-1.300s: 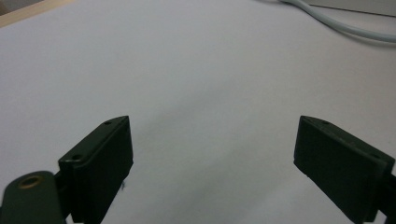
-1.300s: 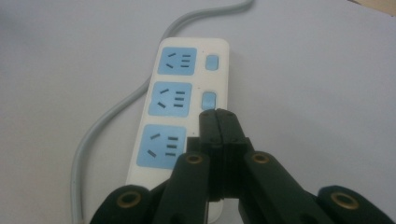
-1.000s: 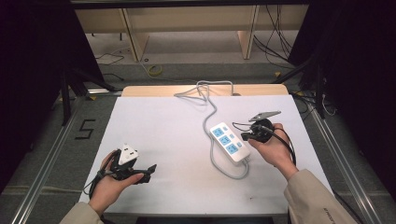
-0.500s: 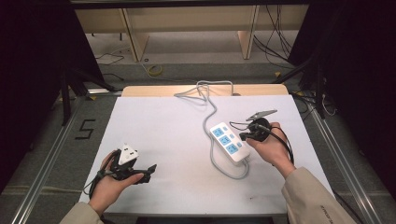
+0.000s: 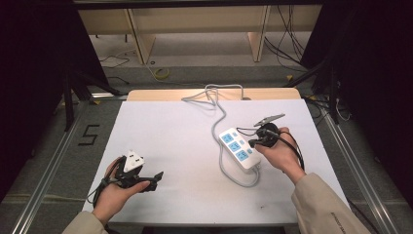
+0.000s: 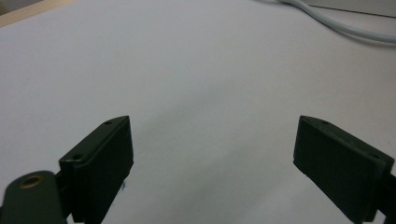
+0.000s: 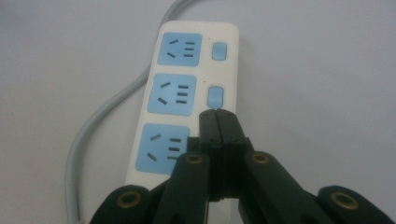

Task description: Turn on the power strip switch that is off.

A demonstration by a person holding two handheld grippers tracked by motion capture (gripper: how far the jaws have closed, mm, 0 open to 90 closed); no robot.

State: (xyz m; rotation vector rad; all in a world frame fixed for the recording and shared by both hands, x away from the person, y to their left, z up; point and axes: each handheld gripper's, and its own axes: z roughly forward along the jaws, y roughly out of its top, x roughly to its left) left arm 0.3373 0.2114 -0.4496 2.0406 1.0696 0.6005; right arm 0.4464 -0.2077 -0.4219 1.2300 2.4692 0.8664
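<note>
High view is showing a white table point(image 5: 185, 146) with a person's two forearms coming in from the bottom edge, each hand holding a black two-jaw gripper. The left hand point(image 5: 114, 192) is resting near the table's front left corner, holding the left gripper point(image 5: 148, 179), which is carrying a white three-cornered plate on top and pointing toward the table's middle. In the left gripper view its jaws are standing wide apart over bare white tabletop, with nothing between them, and a stretch of grey cable point(image 6: 336, 25) is crossing the upper right corner.

A white power strip point(image 5: 238, 147) with three blue sockets is lying right of centre, angled so its far end points up and left. Its grey cable is leaving the near end, looping back along the strip's left side and running to the table's far edge, where it is coiling by the wooden rim.

The right hand point(image 5: 280, 156) is sitting just beside the strip's right side, holding the right gripper point(image 5: 253, 143), whose grey plate is sticking up behind it. In the right gripper view the jaws are pressed together with no gap, gripping nothing, and their joined tip point(image 7: 217, 114) is lying over the strip's switch column, just below the middle blue rocker switch point(image 7: 215, 96). Whether the tip is touching the strip's surface or hovering just above it is not clear. The far switch point(image 7: 219, 51) is sitting clear of the gripper.
</note>
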